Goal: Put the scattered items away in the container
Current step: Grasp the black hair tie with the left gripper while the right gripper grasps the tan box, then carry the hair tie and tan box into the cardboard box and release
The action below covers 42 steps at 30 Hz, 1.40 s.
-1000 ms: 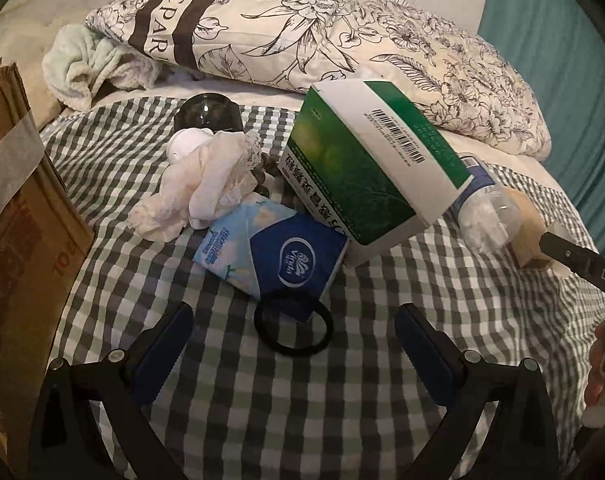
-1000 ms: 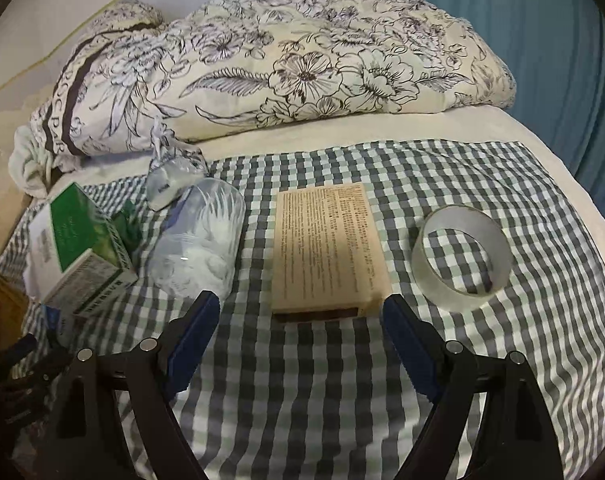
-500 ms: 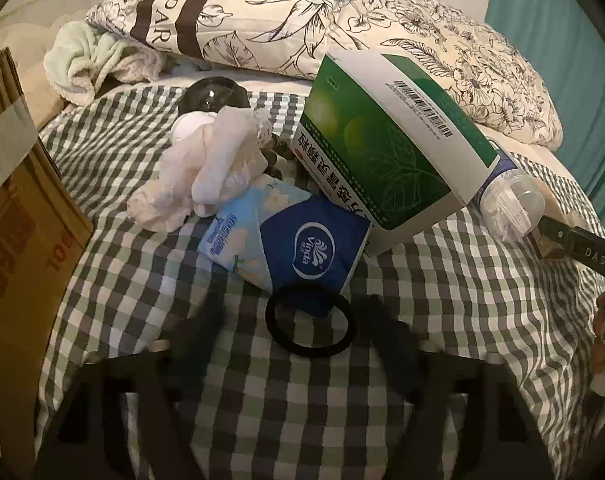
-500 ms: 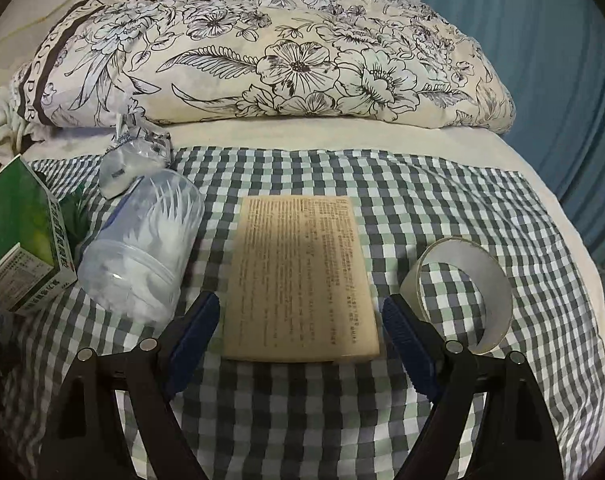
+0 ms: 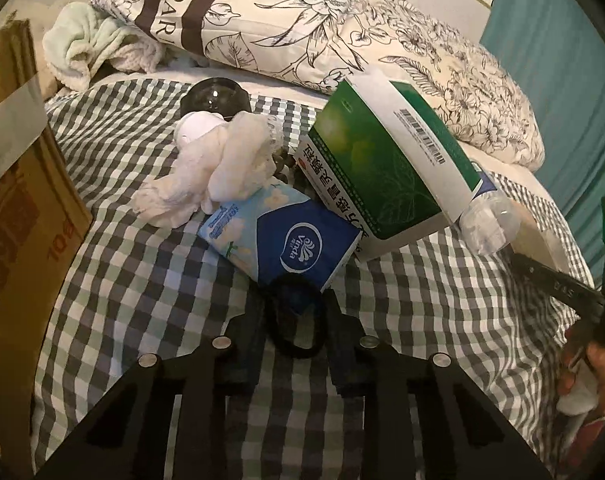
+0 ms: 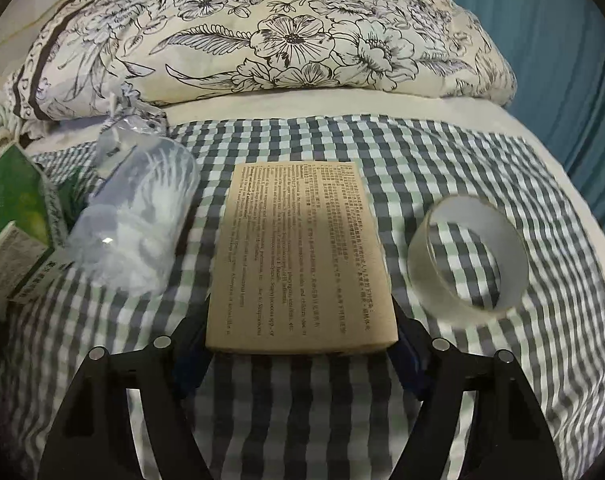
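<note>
now | left gripper (image 5: 294, 316) closed on black ring (image 5: 295, 314) on checked cloth (image 5: 150, 280), touching tissue pack (image 5: 286, 242) | right gripper (image 6: 300, 340) fingers hug tan box (image 6: 300, 260), seemingly clamped | tape roll (image 6: 468, 258) just right | carton (image 5: 18, 240) at left

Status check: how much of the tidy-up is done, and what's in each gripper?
Nothing visibly packed yet; the cardboard box's interior is out of view. In hand: left gripper closing around the black hair tie, right gripper straddling the tan carton, neither lifted. Left on the bed: tissue pack, green box, white cloth, swab jar, tape roll.
</note>
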Tool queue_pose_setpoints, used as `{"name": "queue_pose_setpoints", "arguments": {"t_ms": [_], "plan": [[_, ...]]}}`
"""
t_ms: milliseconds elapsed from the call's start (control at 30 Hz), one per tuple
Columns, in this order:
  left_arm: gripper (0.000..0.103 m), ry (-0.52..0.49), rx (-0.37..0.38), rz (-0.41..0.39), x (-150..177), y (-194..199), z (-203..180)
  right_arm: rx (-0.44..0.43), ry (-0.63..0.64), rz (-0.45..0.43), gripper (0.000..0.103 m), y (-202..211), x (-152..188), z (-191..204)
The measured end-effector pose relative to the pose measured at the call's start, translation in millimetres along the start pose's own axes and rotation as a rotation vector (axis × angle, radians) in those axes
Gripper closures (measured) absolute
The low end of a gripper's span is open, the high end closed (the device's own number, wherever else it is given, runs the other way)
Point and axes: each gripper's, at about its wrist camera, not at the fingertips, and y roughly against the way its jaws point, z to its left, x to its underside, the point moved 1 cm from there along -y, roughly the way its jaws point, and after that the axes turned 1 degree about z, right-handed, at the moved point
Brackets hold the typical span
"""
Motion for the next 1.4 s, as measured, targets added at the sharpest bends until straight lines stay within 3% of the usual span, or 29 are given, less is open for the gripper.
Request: {"name": "queue_pose_setpoints", "arguments": {"t_ms": [100, 167, 300, 367, 633, 1133, 1300, 1400], "plan": [[0.08, -0.017, -0.002, -0.004, 1.6, 6.7, -3.0, -0.036, -0.032, -0.006, 0.029, 16.3, 7.5, -1.4], [0.09, -0.031, 0.0, -0.006, 3.1, 11.8, -5.8, -0.051, -0.032, -0.017, 0.029, 29.5, 13.3, -0.4], [0.092, -0.071, 0.017, -0.016, 8.5, 25.8, -14.3, -0.077, -0.036, -0.033, 0.029, 54.4, 21.8, 1.1], [0.099, -0.081, 0.029, -0.011, 11.5, 30.8, -16.6, -0.095, -0.04, -0.039, 0.029, 64.7, 23.7, 2.2], [0.099, -0.066, 0.085, -0.01, 19.3, 58.3, -18.2, -0.146, -0.032, -0.074, 0.029, 110.3, 34.9, 10.3], [0.099, -0.085, 0.088, -0.04, 32.4, 126.3, -25.7, -0.2, 0.039, -0.094, 0.029, 191.0, 76.4, 37.1], [0.099, -0.113, 0.043, -0.033, 36.3, 146.9, -29.2, -0.226, 0.059, -0.086, 0.029, 214.3, 93.1, 48.6], [0.099, -0.108, 0.053, -0.033, 39.8, 160.1, -29.4, -0.233, 0.074, -0.085, 0.029, 228.0, 100.6, 53.9]]}}
